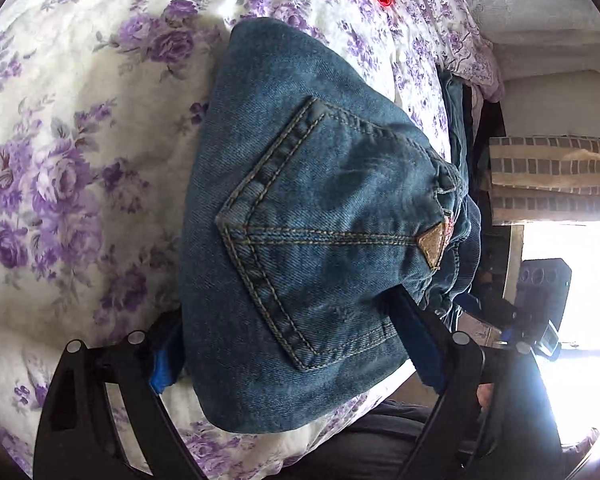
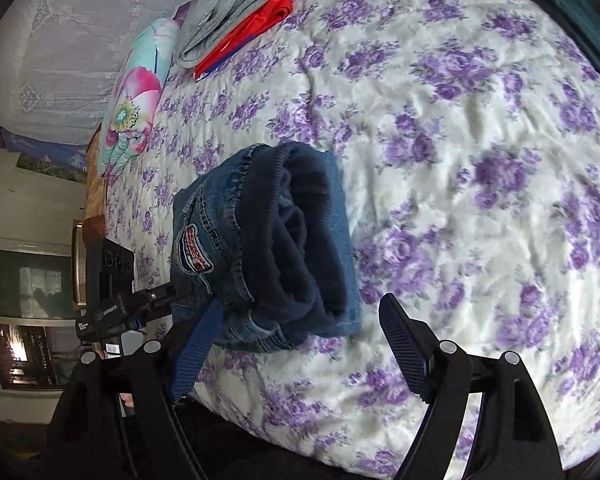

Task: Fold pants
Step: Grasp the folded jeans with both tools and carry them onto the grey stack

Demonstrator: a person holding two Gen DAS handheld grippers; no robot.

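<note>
The small pair of dark blue denim pants [image 1: 300, 216] lies on the bed with the white, purple-flowered cover [image 1: 80, 152], near its front edge, already doubled into a thick, compact bundle. That shape suggests the folding is nearly or fully done, and the bundle sits flat so it keeps its form without being held.

The left gripper [image 1: 296, 356] has its fingers spread wide, one on each side of the bundle's near end; neither pad visibly presses the cloth. The right gripper [image 2: 300, 344] also has its fingers spread, straddling the other end, and its right-hand pad stands clear of the denim. Flanking both ends this way would suit either letting go or squaring up the stack; I cannot tell which.

The left wrist view shows the top face: a stitched back pocket [image 1: 300, 240] with a tan corner tab, smooth and uppermost. The right wrist view shows what that hides, the layered open end with the dark fleecy lining [image 2: 300, 248] and a sewn patch, plus a folded grey garment on a red one [image 2: 244, 12] well apart at the bed's far side.
</note>
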